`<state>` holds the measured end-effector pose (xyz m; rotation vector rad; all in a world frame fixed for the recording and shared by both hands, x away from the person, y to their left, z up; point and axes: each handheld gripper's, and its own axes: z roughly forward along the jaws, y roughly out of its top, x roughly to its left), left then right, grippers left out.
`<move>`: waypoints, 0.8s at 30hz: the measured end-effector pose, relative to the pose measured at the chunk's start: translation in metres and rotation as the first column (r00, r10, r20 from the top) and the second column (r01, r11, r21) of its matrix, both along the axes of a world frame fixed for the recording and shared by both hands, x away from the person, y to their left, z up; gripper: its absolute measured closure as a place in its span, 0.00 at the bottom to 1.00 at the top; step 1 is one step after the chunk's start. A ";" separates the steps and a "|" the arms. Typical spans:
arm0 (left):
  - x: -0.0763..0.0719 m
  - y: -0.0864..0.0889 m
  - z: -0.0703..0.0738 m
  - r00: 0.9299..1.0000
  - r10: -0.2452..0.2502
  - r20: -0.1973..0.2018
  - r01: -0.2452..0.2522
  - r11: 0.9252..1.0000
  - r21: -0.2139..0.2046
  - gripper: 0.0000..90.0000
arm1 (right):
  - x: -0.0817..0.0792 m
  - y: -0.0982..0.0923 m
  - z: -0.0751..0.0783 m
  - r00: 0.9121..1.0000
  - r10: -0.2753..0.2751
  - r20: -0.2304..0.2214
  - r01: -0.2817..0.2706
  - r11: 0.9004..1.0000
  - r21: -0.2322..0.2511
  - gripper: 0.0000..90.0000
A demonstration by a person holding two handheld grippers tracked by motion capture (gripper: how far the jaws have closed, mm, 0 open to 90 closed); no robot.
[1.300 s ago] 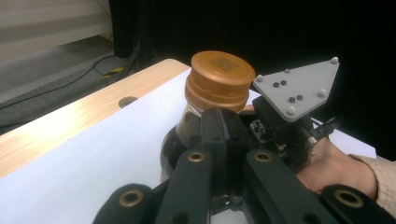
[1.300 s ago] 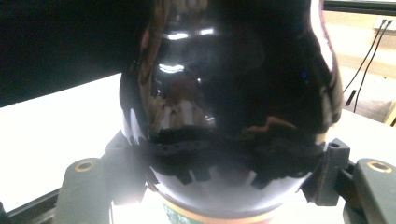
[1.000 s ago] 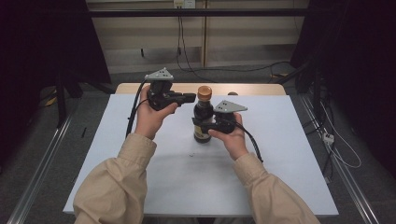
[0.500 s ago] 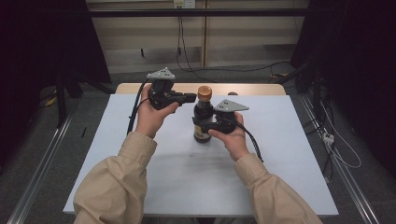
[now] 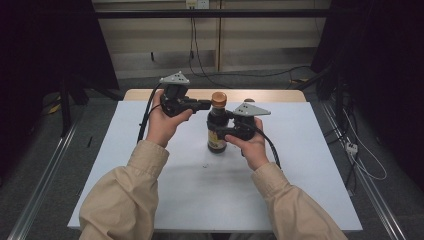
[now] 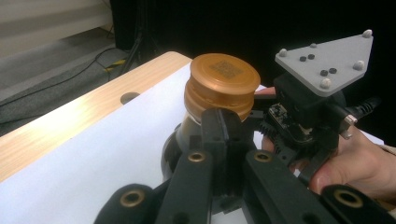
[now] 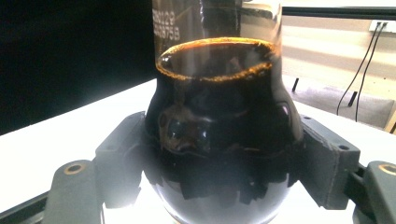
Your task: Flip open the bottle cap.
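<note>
The right gripper (image 5: 224,133) is clamped on the rounded body of a glass bottle of dark liquid (image 5: 217,131), one jaw pressed to each side. The bottle is stood upright on the white worktop (image 5: 310,170), nearer its far edge, about midway between the sides. The left gripper (image 6: 222,135), jaws pressed together with no gap, is held against the bottle's round copper-coloured cap (image 6: 222,91).

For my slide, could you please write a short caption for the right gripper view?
Right gripper clamps the round body of a bottle of dark liquid on the white table.
</note>
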<state>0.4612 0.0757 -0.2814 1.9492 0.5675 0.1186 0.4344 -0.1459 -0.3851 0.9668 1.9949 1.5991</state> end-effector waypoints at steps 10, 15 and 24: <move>0.001 -0.001 0.006 1.000 0.006 0.011 -0.006 1.000 0.004 1.00 | 0.001 0.000 -0.001 1.000 0.004 -0.001 -0.004 1.000 -0.002 0.28; 0.002 -0.004 0.009 1.000 0.003 0.014 -0.004 0.999 0.032 1.00 | 0.001 -0.001 -0.001 1.000 0.009 -0.006 -0.009 1.000 0.002 0.28; 0.001 -0.007 0.011 0.999 0.019 0.033 -0.021 0.998 0.054 1.00 | 0.001 0.000 -0.001 1.000 0.005 -0.006 -0.005 1.000 -0.002 0.29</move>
